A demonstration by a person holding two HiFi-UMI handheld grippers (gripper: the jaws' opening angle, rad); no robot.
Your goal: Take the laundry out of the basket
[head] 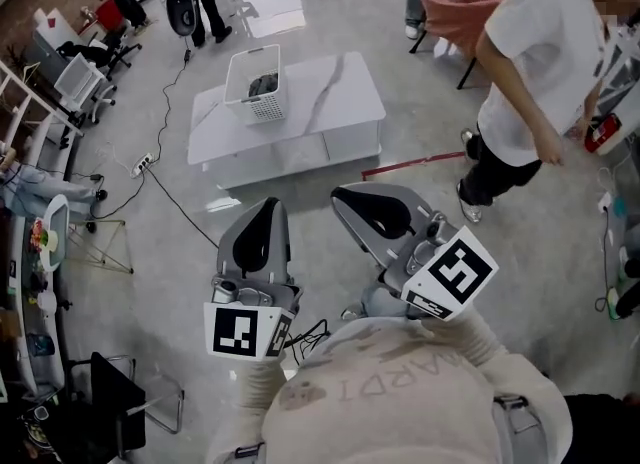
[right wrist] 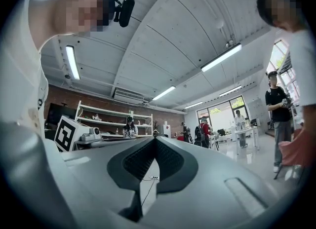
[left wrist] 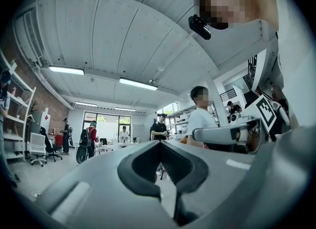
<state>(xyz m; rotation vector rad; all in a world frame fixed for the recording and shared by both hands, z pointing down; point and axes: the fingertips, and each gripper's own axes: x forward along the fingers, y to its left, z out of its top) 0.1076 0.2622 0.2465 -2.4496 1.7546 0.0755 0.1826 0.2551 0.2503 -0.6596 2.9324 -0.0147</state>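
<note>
A white laundry basket (head: 254,82) stands on the left part of a low white table (head: 330,92), far ahead of me in the head view. Dark laundry (head: 264,83) lies inside it. Both grippers are held close to my chest, well short of the table and pointing towards it. My left gripper (head: 266,210) is shut with nothing in it, its jaws meeting at the tip (left wrist: 159,142). My right gripper (head: 352,198) is shut and empty too (right wrist: 154,139). Neither gripper view shows the basket; both look up at the ceiling and across the room.
A person in a white shirt (head: 530,82) stands right of the table. A black cable (head: 170,197) and a power strip (head: 142,164) lie on the floor left of it. A red strip (head: 410,162) lies before the table. Shelves and chairs (head: 80,77) line the left side.
</note>
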